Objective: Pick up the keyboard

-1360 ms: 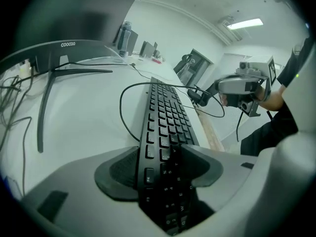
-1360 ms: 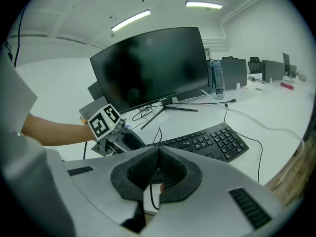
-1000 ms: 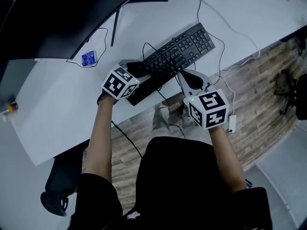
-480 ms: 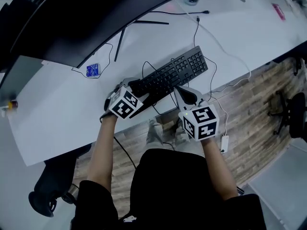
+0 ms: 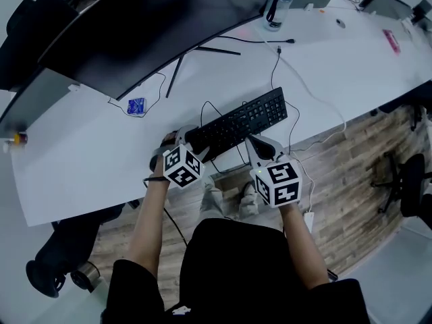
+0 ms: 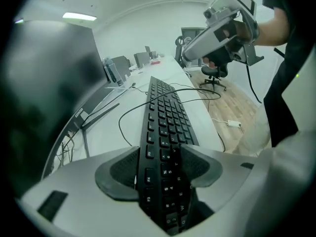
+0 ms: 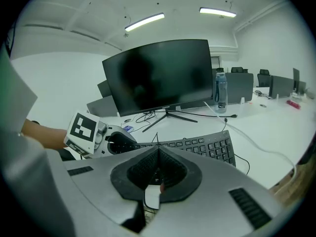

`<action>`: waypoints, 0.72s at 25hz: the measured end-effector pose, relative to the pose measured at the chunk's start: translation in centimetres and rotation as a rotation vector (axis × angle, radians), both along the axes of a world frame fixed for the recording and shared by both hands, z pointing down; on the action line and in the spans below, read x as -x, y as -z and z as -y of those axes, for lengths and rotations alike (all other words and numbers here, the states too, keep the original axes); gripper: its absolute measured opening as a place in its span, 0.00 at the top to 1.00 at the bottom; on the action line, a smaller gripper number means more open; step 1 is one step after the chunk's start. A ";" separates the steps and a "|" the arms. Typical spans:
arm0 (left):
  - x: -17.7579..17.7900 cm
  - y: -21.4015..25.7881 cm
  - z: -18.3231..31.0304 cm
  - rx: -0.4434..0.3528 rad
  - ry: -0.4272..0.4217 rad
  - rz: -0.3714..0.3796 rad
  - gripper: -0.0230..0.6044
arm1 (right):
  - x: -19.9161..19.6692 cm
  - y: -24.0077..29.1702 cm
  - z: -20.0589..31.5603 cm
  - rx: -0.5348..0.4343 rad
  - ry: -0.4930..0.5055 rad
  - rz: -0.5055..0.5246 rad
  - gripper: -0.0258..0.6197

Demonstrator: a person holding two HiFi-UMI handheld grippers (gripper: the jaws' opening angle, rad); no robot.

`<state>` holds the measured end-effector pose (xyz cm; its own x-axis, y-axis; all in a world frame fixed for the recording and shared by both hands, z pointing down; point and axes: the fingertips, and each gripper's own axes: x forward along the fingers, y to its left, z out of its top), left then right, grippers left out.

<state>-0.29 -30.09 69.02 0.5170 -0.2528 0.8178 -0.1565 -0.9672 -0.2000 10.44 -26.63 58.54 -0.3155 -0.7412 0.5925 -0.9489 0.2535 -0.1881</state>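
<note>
Your left gripper (image 5: 187,138) pinches the left end of the keyboard (image 5: 246,120) at the near edge of the table (image 5: 81,160). Your right gripper (image 5: 256,146), jaws pressed together, sits just beside the keyboard's front edge.

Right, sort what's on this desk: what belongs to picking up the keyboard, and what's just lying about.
For the job: keyboard; left gripper, clamped on its near end; right gripper, shut, at its front edge.
Just lying about: monitor, bottle, blue packet.
</note>
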 end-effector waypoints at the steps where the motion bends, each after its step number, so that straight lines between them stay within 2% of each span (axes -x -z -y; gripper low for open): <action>1: 0.0 0.2 -0.2 -0.019 -0.001 0.007 0.53 | 0.0 0.0 -0.1 0.000 0.008 -0.001 0.95; 7: -0.3 1.1 -1.1 -0.127 -0.004 0.032 0.53 | 0.1 0.4 -0.5 -0.013 0.083 -0.054 0.95; 18: -0.8 2.6 -3.0 -0.329 -0.014 0.056 0.53 | -0.5 2.4 0.7 -0.092 0.296 -0.288 0.95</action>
<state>0.48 -27.12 66.45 0.4791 -0.5008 0.7208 -0.1236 -0.8516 -0.5095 10.92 -27.35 56.18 -0.3541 -0.6972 0.6233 -0.8430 0.5265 0.1100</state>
